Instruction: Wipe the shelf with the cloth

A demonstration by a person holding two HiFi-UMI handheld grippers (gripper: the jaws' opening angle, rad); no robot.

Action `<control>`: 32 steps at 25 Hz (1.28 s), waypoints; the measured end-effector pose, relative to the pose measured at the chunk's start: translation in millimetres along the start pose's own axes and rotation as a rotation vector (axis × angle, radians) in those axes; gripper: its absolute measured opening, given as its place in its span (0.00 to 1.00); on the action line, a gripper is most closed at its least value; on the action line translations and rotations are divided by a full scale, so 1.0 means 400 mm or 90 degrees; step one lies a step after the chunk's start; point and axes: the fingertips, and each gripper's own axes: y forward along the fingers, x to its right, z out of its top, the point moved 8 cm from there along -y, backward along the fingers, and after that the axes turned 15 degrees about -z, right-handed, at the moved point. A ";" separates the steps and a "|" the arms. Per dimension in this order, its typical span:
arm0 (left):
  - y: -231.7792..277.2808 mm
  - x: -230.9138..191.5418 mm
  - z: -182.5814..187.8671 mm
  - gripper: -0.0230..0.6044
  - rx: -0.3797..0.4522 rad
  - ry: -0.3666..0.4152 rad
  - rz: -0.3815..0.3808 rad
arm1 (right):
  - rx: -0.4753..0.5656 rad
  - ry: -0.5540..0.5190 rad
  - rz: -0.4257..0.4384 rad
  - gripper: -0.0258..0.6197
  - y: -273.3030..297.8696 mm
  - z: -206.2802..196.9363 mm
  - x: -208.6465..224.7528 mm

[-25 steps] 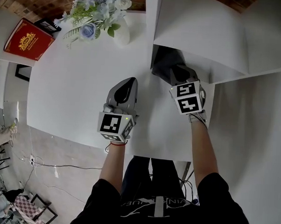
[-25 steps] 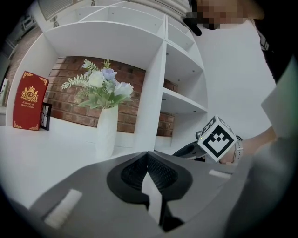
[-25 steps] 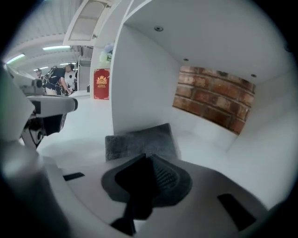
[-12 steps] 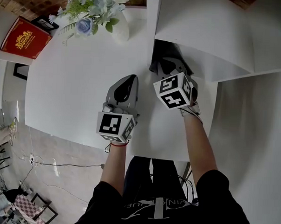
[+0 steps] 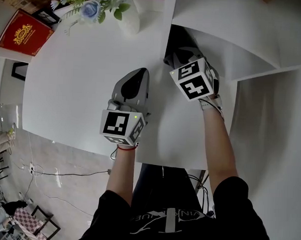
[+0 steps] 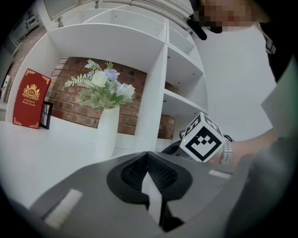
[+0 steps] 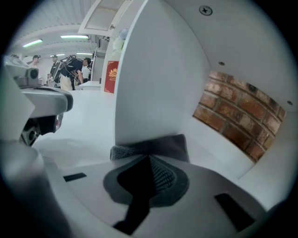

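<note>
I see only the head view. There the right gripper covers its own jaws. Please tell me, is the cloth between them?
Observer: It looks so. In the right gripper view the right gripper has its jaws together on the near edge of the grey cloth.
Operator: What is at the back of that shelf compartment?
Observer: A brick wall shows behind it. There is no white back panel.
Operator: And does the left gripper carry anything?
Observer: No. In the left gripper view the left gripper is shut with nothing in it.
</note>
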 end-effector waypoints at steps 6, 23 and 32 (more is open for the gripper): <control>0.015 -0.022 0.000 0.05 0.006 0.001 0.016 | -0.002 -0.023 0.001 0.06 0.026 0.007 0.028; 0.010 -0.006 0.002 0.05 0.003 -0.009 -0.001 | -0.089 0.076 -0.158 0.06 0.037 -0.066 0.148; 0.040 0.051 0.007 0.05 -0.004 -0.024 -0.049 | -0.162 0.159 -0.311 0.06 -0.028 -0.140 0.195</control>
